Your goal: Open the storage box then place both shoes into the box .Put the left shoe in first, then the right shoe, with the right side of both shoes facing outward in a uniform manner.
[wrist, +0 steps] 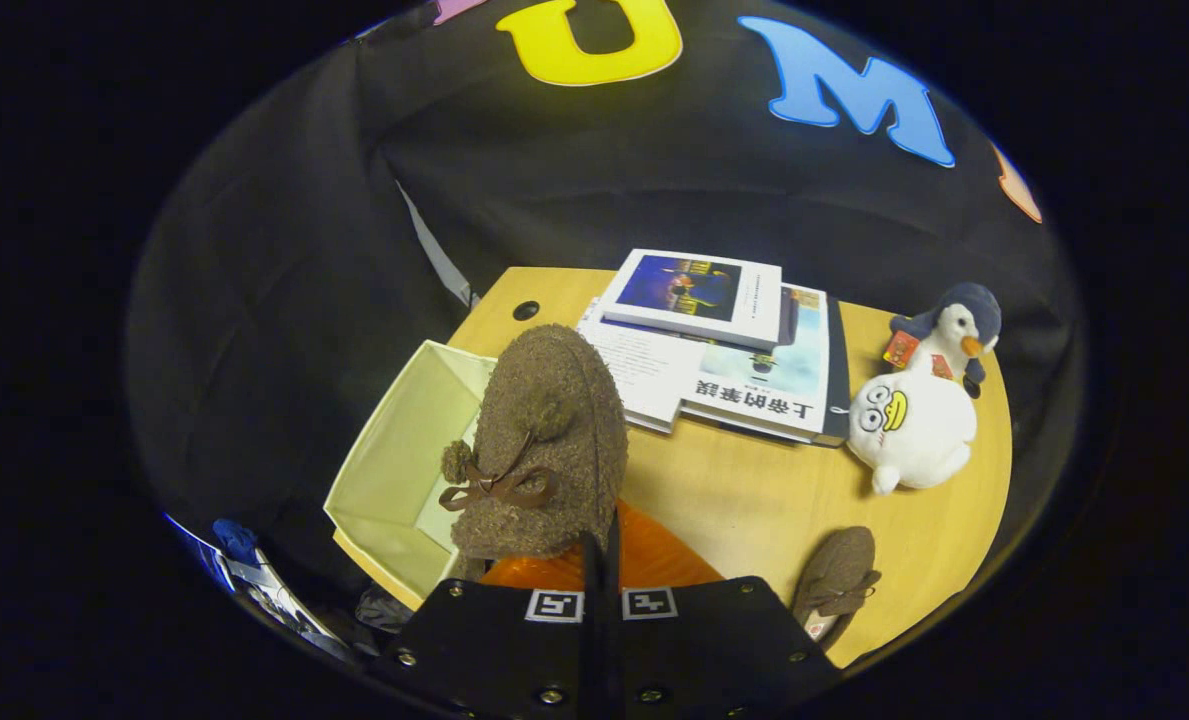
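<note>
Round wooden table (754, 500), black cloth wall; gripper (602, 545) fingers pinch fuzzy brown shoe (544, 440), raised beside open cream box (404, 470).

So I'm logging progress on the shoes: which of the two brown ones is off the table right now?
The fuzzy shoe with the pom-pom bow, gripped in the shut tongs over the open box. The other shoe lies on the table.

Upside-down title 上帝的苹果 on the lower book (764, 390) cover
</note>
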Demonstrator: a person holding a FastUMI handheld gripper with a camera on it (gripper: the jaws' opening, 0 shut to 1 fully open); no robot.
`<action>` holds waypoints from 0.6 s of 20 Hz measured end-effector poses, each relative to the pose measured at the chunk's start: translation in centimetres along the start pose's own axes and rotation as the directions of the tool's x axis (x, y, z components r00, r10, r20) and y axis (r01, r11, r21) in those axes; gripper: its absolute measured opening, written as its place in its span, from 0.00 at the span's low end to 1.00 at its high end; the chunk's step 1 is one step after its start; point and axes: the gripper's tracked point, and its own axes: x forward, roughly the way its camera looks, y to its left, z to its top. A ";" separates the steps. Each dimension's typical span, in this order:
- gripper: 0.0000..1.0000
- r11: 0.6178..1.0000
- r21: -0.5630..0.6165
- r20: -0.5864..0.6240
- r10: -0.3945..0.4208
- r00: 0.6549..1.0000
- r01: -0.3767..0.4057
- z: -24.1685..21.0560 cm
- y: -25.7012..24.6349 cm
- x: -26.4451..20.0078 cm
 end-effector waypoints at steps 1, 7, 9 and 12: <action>0.00 1.000 -0.004 -0.008 0.018 1.000 -0.018 0.4 1.4 0.3; 0.00 0.997 -0.029 -0.047 0.075 0.996 -0.076 2.1 7.6 3.3; 0.00 0.995 -0.028 -0.071 0.088 0.994 -0.091 2.0 9.4 4.5; 0.00 0.994 -0.048 -0.108 0.090 0.990 -0.095 1.3 11.6 6.4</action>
